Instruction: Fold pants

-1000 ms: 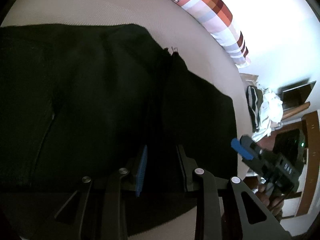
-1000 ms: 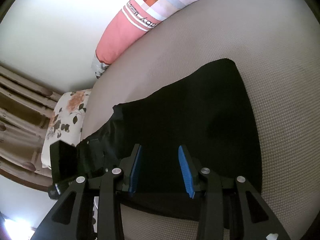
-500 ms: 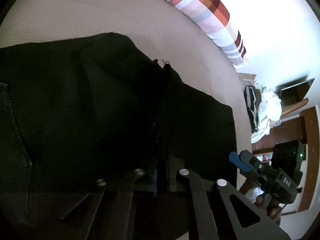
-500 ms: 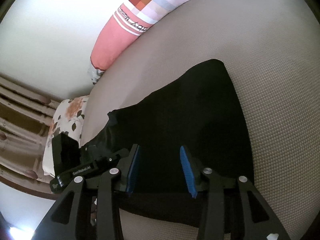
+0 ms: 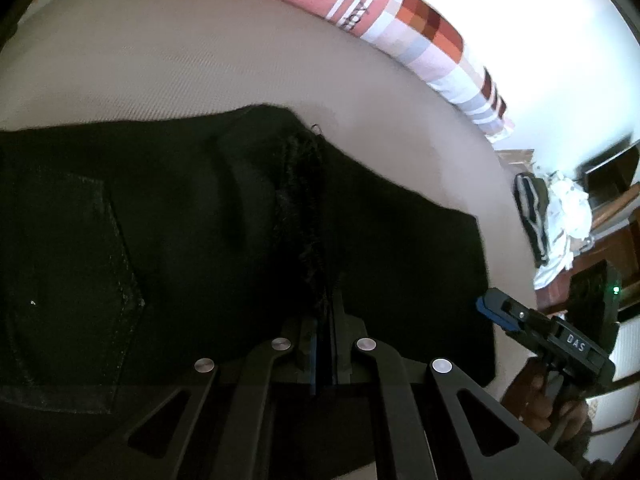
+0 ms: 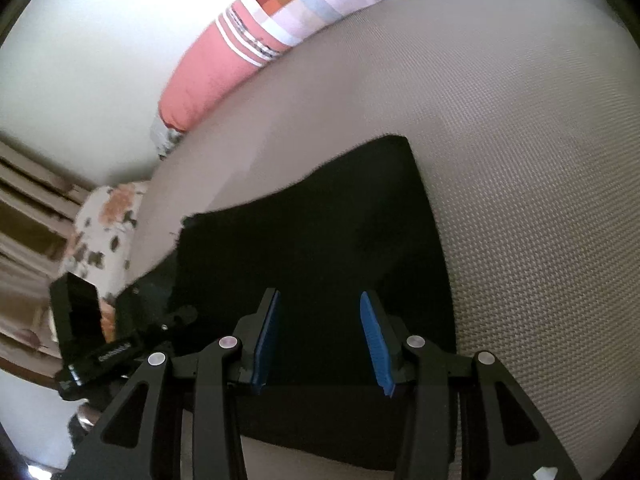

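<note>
You are holding the left gripper [image 5: 326,340] with its fingers closed together on a ridge of the pants [image 5: 180,240], at the frayed hems near 6 o'clock in the left view. The right gripper [image 6: 320,340] is standing wide open over the cloth and is holding nothing; its blue pads [image 6: 372,340] are hovering at 6 o'clock in its own view.

The pants are lying flat on the bed [image 6: 520,160], black, with a back pocket at 9 o'clock in the left view and the folded leg part reaching toward 3 o'clock. A striped pillow [image 5: 400,32] is lying beyond, at 1 o'clock.

The cloth looks like denim: soft but rather thick and a little heavy, so it is probably bending in broad folds and not slipping much. I think you should take hold at the edges or corners, pinching all layers together, because a grip on one layer only may let the lower one drag behind.
</note>
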`<action>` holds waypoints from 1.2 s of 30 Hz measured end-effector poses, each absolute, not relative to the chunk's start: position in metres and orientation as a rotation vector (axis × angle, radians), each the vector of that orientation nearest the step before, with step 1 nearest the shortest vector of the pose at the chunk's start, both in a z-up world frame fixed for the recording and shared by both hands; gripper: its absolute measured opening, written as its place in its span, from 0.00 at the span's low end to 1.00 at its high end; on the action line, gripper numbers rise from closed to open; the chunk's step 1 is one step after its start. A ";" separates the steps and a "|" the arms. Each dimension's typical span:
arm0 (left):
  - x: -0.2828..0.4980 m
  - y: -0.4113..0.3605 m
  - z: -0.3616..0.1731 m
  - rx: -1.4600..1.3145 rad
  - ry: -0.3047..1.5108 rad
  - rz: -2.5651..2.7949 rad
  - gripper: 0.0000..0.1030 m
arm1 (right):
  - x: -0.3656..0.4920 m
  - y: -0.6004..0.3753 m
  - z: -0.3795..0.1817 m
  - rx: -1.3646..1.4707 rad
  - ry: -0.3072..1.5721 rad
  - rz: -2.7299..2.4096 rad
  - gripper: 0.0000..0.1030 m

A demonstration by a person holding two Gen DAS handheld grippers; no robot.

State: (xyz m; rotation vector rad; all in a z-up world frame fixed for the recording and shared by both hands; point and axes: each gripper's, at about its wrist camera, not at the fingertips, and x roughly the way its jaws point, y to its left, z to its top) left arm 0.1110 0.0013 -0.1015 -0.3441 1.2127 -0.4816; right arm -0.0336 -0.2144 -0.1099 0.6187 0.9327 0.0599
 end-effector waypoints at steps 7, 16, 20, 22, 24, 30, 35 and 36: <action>0.100 -0.016 -0.101 -0.162 1.147 -0.442 0.13 | -0.031 -0.215 -0.116 0.602 0.960 0.044 0.37; 0.068 -0.030 -0.098 0.081 1.079 -0.396 0.44 | -0.031 -0.206 -0.114 0.555 0.966 0.028 0.37; 0.053 -0.025 -0.098 0.115 1.072 -0.392 0.48 | -0.031 -0.203 -0.114 0.536 0.970 0.025 0.37; 0.049 -0.017 -0.096 0.103 1.084 -0.390 0.49 | -0.031 -0.202 -0.114 0.528 0.971 0.022 0.38; 0.048 -0.010 -0.091 0.083 1.087 -0.376 0.49 | -0.031 -0.200 -0.114 0.517 0.971 0.020 0.38; 0.048 0.043 -0.060 0.034 1.044 -0.289 0.49 | -0.031 -0.195 -0.113 0.474 0.974 0.014 0.41; 0.053 0.102 -0.028 -0.004 1.003 -0.186 0.49 | -0.030 -0.191 -0.111 0.441 0.984 0.000 0.42; 0.053 0.114 -0.023 -0.013 0.995 -0.169 0.50 | -0.030 -0.190 -0.111 0.435 0.985 -0.001 0.43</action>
